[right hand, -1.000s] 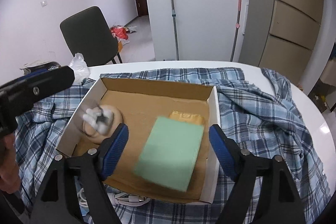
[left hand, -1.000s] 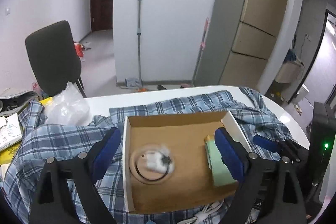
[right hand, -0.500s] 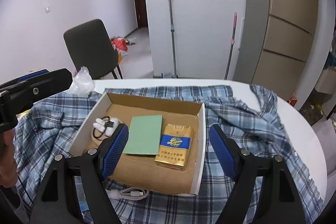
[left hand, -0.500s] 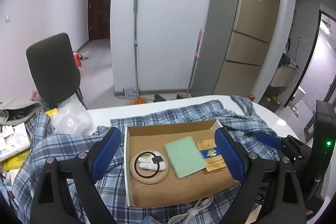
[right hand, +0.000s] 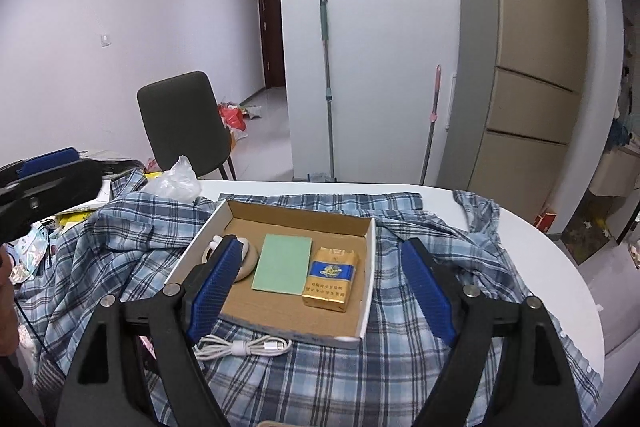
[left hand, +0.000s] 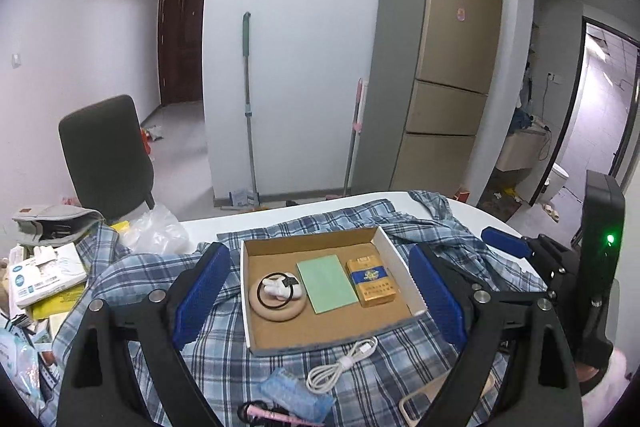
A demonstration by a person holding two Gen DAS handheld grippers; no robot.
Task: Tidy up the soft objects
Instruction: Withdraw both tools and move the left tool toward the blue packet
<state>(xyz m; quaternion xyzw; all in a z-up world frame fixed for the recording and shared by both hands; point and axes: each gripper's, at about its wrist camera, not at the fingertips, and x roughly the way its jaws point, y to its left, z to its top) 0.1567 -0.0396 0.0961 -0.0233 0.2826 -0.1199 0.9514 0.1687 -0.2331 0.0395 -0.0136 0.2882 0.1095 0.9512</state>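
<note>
Both grippers hang above the table, jaws wide and gripping nothing: the left gripper (left hand: 320, 301); the right gripper (right hand: 320, 291), its jaws lately opening a little; between them the cardboard box (right hand: 370, 247) rests on the plaid shirt (right hand: 460, 259) mid-table, a green pad (right hand: 282, 263) at the box's centre, a yellow pack (right hand: 330, 279) against its right wall.

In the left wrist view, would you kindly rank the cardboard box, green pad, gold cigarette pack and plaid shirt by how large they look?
1. plaid shirt, spread under everything
2. cardboard box
3. green pad
4. gold cigarette pack, only slightly smaller than the pad; they lie side by side, so nearness hardly matters.
</note>
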